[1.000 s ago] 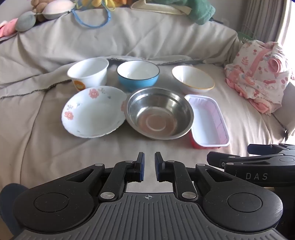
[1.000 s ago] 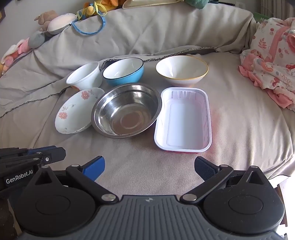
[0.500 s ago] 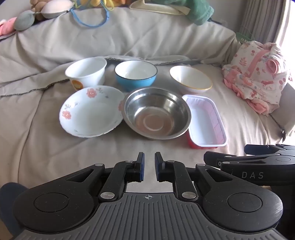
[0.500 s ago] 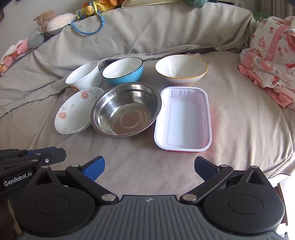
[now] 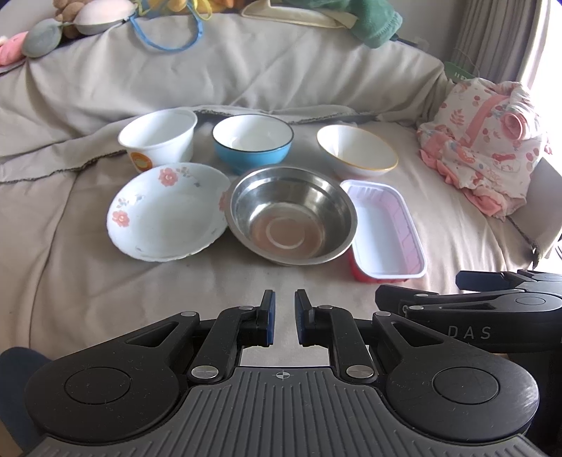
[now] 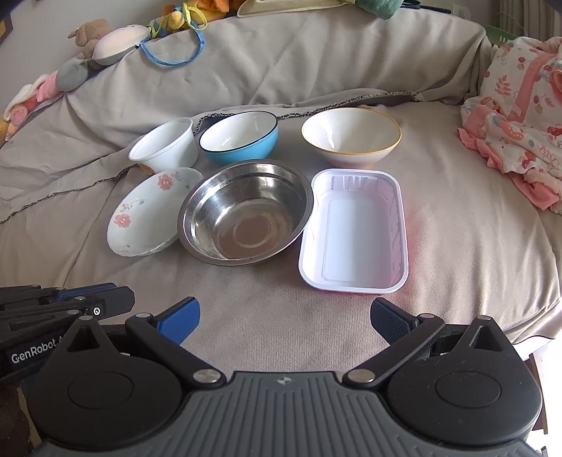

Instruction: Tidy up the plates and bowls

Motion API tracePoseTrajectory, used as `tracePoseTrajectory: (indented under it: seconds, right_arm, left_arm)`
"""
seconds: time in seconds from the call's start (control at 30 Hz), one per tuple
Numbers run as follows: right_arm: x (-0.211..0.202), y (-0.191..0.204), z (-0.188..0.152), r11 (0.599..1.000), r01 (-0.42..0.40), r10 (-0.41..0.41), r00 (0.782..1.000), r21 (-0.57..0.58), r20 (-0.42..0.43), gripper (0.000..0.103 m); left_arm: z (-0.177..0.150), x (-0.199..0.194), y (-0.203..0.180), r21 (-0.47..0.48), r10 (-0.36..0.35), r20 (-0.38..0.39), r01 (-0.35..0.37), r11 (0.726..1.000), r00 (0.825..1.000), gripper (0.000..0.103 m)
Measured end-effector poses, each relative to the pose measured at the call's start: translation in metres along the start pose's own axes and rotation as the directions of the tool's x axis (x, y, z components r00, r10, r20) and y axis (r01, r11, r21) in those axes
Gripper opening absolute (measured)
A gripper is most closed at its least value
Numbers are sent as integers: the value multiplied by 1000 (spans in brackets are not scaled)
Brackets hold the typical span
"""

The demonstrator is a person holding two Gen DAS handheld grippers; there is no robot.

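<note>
On the beige sheet lie a floral plate (image 5: 165, 211) (image 6: 147, 211), a steel bowl (image 5: 291, 214) (image 6: 246, 211), a white rectangular tray (image 5: 386, 228) (image 6: 354, 228), a white cup-bowl (image 5: 158, 137) (image 6: 165, 147), a blue bowl (image 5: 253, 140) (image 6: 239, 137) and a white gold-rimmed bowl (image 5: 358, 151) (image 6: 351, 137). My left gripper (image 5: 282, 316) is nearly shut and empty, in front of the steel bowl. My right gripper (image 6: 284, 316) is open and empty, in front of the tray and steel bowl.
Pink floral clothing (image 5: 484, 140) (image 6: 520, 123) lies at the right. Soft toys (image 6: 105, 42) and a blue strap (image 5: 165, 31) sit along the back ridge. A green cloth (image 5: 376, 21) lies at the back. The bed edge drops off at the front right (image 6: 527, 337).
Both grippers have shifted very slightly, with the dishes drifting a little in view. Jaw openings are unchanged and no dish has moved.
</note>
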State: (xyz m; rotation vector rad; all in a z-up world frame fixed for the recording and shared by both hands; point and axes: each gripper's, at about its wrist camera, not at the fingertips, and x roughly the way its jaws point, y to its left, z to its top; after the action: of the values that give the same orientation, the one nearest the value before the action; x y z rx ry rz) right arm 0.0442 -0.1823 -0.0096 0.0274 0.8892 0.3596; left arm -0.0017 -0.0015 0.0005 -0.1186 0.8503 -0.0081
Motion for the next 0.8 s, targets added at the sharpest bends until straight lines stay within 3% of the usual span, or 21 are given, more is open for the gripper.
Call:
tracePoseTrajectory:
  seconds: [0.8]
  right_arm:
    - [0,2,1,1000,-1,1,1000,-1,3,103]
  left_arm:
    - [2,-1,4,-14,-24,6,24,1000,1000,16]
